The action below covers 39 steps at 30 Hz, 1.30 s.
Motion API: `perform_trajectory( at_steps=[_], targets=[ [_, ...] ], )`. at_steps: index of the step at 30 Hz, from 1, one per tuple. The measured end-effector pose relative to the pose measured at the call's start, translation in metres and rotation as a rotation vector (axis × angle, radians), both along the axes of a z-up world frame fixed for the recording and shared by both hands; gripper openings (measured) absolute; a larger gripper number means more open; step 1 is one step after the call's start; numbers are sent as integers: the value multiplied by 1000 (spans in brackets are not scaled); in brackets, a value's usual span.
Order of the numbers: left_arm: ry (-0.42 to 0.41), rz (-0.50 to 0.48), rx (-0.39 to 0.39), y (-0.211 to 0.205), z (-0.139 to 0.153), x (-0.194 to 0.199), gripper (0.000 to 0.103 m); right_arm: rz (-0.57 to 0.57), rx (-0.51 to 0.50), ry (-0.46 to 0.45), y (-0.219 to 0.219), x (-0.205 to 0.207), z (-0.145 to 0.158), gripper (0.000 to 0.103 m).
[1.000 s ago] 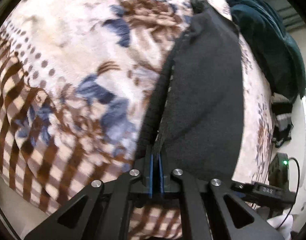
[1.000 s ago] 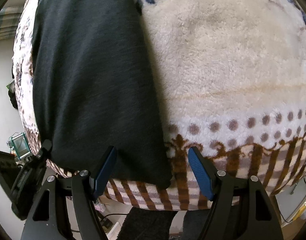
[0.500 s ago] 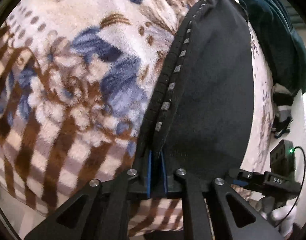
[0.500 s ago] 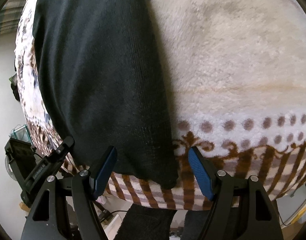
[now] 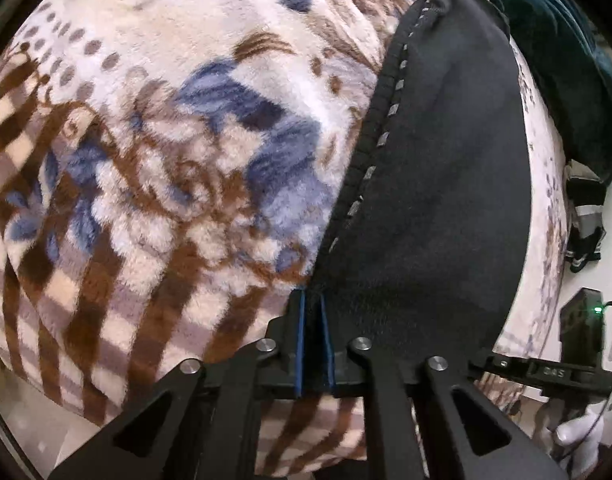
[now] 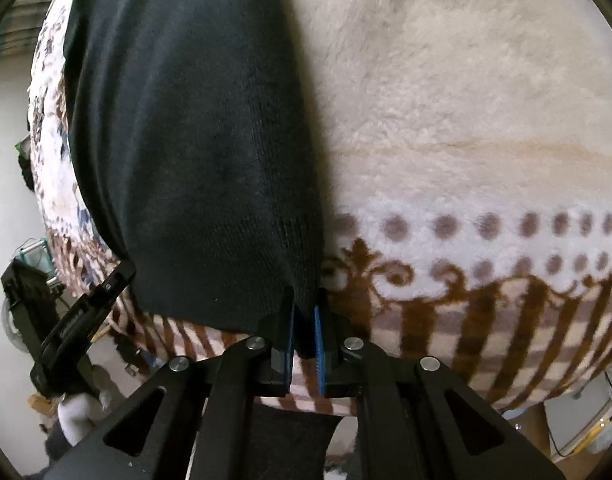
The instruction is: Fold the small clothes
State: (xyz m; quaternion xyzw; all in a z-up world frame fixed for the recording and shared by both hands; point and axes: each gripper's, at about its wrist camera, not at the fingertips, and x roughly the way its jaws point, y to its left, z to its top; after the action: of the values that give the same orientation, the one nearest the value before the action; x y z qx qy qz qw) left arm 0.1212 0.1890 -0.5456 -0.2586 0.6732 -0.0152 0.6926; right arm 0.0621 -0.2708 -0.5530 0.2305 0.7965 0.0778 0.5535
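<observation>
Garment: black knit garment (image 5: 434, 184) lying flat on a plush patterned blanket (image 5: 166, 152); in the right wrist view it is the dark panel (image 6: 194, 140) left of the cream pile (image 6: 466, 100).
Long axis: runs away from both cameras, from the near blanket border towards the far edge; the near hem sits at the tongs and the far end narrows out of reach.
Edge detail: a ribbed band with small grey dashes (image 5: 386, 120) follows the garment's left side in the left wrist view.
Left tongs: left tongs (image 5: 313, 300) are pinched narrow on the near left corner of the cloth, fabric between the blue pads.
Right tongs: right tongs (image 6: 304, 312) are closing, with the near right corner of the cloth caught between the blue pads.
Change: a second ago the right pads stood wide to either side of that corner; now they are nearly together on it. The left pair kept its pinch and sits lower, closer to the blanket.
Surroundings: a dark green cloth (image 5: 566, 60) lies beyond the garment's far right side.
</observation>
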Motion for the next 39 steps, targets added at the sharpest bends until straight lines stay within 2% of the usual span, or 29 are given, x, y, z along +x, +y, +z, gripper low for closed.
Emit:
perform_trajectory(
  at_steps=[2,3,4,6,8,10,13,15,17,19,20,23,24,25,28,31,35,39],
  targets=[
    [-27,31,-44,5,14,0,11,-20,18,18,-5,-1,1,19],
    [-43,52,-52,10,19,-1,23,-28,41,20,-6,1,0,34],
    [-59,67,-65,13,23,-1,44,-33,53,14,-8,2,1,53],
    [-89,92,-122,17,21,0,69,-58,89,-14,-11,2,0,67],
    [-78,102,-166,16,5,6,69,-66,99,-30,-12,2,-2,67],
    [-67,77,-177,10,-7,12,69,-56,110,-42,-9,0,-8,67],
    [-85,20,-153,-4,-12,22,69,-70,129,-66,-6,0,-14,70],
    [-101,-7,-141,-12,-10,22,69,-83,163,-85,-5,-1,-13,70],
    [-117,-41,-167,-21,-9,19,68,-104,223,-114,-3,-3,-12,69],
    [-123,-98,-200,-33,-10,17,68,-130,297,-124,-8,-6,-13,57],
    [-115,-132,-197,-39,-13,15,67,-138,305,-120,-9,-8,-15,56],
    [-117,-126,-181,-36,-11,13,43,-203,319,-107,-15,-14,-22,45],
    [-109,-114,-177,-32,-10,12,22,-230,323,-97,-19,-16,-24,39],
    [-106,-98,-181,-29,-9,11,11,-239,320,-95,-21,-18,-24,30],
    [-125,-84,-179,-29,3,7,8,-238,313,-105,-22,-22,-18,16],
    [-161,-100,-171,-26,22,3,7,-255,322,-109,-22,-22,-7,14],
    [-241,-82,-185,-31,60,15,7,-248,354,-146,-25,-15,23,13],
    [-343,-28,-211,-21,105,44,7,-245,399,-232,-27,10,71,13]
  ],
)
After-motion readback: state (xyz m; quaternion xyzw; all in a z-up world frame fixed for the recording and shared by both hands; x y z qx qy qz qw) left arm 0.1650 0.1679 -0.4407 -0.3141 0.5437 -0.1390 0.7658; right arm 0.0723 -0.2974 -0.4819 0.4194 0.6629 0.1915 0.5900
